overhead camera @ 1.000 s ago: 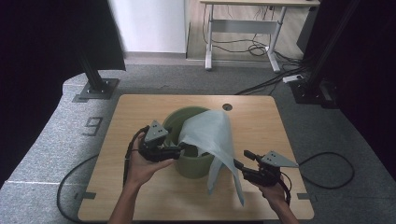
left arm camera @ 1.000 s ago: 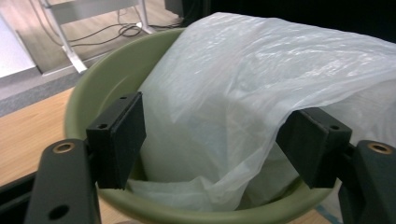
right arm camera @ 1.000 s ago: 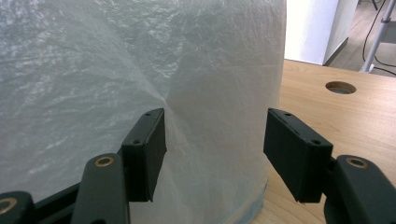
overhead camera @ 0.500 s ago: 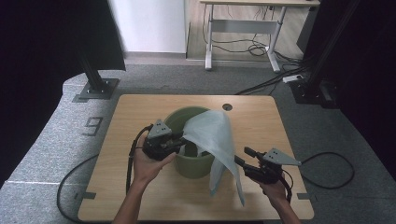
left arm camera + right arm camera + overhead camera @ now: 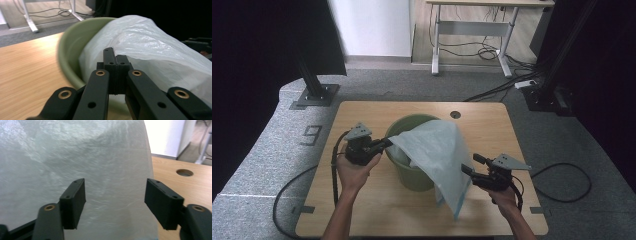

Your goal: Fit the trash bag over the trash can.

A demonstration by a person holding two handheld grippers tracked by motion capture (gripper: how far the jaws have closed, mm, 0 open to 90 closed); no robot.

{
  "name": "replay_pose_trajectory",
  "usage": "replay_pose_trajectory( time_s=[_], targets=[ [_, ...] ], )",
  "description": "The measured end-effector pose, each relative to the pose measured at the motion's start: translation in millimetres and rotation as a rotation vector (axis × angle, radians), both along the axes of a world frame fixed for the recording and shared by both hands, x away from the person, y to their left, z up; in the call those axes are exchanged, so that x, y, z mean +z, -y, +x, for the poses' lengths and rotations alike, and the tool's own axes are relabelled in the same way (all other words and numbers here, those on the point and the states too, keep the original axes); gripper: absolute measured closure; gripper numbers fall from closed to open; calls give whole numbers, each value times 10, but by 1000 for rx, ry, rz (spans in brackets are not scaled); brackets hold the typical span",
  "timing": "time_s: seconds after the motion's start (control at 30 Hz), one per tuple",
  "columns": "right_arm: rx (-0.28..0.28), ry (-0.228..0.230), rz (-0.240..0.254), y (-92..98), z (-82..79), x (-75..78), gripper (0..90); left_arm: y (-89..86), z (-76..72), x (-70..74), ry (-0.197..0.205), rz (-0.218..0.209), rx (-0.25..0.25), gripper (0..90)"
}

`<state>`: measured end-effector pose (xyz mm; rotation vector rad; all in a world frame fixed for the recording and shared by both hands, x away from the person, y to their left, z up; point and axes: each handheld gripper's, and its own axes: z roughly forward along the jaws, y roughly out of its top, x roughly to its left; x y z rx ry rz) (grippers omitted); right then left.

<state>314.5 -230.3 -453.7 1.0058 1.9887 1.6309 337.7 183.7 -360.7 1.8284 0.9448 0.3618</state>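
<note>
A green bucket [image 5: 412, 176] [image 5: 72, 37] stands mid-table with a translucent white plastic bag [image 5: 437, 150] [image 5: 155, 45] draped over it and hanging down its right side. My left gripper [image 5: 384, 144] [image 5: 116, 57] is at the bucket's left rim; its jaws have just closed and are shut on the bag's left corner, which is stretched taut toward it. My right gripper [image 5: 468, 167] [image 5: 115, 187] is beside the hanging part of the bag [image 5: 100, 157]. Its jaws have just been opening and stand wide, with the film just beyond the pads and nothing pinched.
The wooden table [image 5: 362, 210] has a round cable hole [image 5: 455, 114] [image 5: 184, 172] at the back. Cables trail from both grippers off the table's sides. A black stand base [image 5: 314, 95] sits on the floor at the far left.
My left gripper closed on the bag's corner and moved left, drawing the film out over the bucket's left rim. The right hand stayed in place with its jaws a little wider.
</note>
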Motion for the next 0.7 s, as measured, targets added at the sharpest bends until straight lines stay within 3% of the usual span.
replay_pose_trajectory(
  time_s=[0.17, 0.47, 0.6, 0.7],
  targets=[
    [21, 8, 17, 22, 86, 12, 276, -158, 98, -48, -26, -2, 41, 895],
    [-11, -16, -1, 106, 228, -43, 223, -288, 198, -112, -54, -4, 75, 883],
    [15, -36, 46, 212, 361, -89, 219, -319, 215, -128, -63, -12, 80, 881],
    [39, -41, 47, 205, 399, -125, 232, -330, 218, -138, -68, -12, 83, 880]
  ],
)
